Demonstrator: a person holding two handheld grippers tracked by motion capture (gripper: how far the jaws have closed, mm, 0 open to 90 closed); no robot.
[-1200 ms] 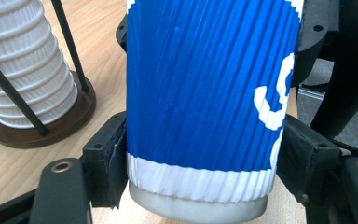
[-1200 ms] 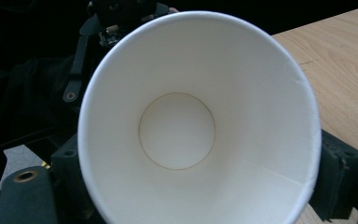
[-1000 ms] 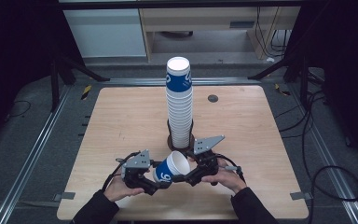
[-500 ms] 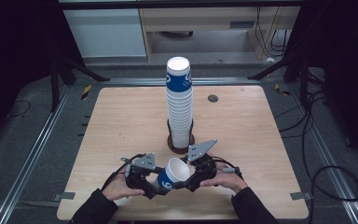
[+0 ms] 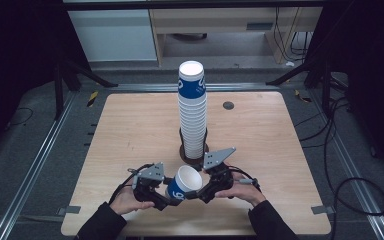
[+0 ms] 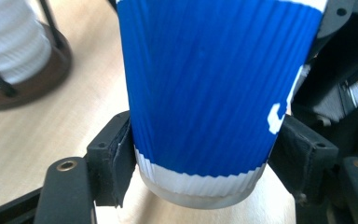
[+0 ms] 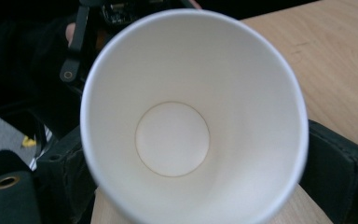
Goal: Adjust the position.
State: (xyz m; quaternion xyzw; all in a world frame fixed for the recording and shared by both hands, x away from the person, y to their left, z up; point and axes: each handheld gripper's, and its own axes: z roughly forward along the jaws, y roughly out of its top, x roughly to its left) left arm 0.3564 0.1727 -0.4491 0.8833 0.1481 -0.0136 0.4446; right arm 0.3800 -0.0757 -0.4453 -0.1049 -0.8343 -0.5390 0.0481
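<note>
A: In the left gripper view the blue cup (image 6: pixel 205 93) runs off the top edge, rim unseen.

B: In the right gripper view the cup's rim (image 7: pixel 193 116) hides both jaw tips, and its near edge blurs

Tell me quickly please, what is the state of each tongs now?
Left tongs: closed on the blue paper cup, near its base.
Right tongs: closed on the same cup, near its open rim.

Dark room, grey floor (image 5: pixel 40 130), pale cabinets (image 5: pixel 115 35)
</note>
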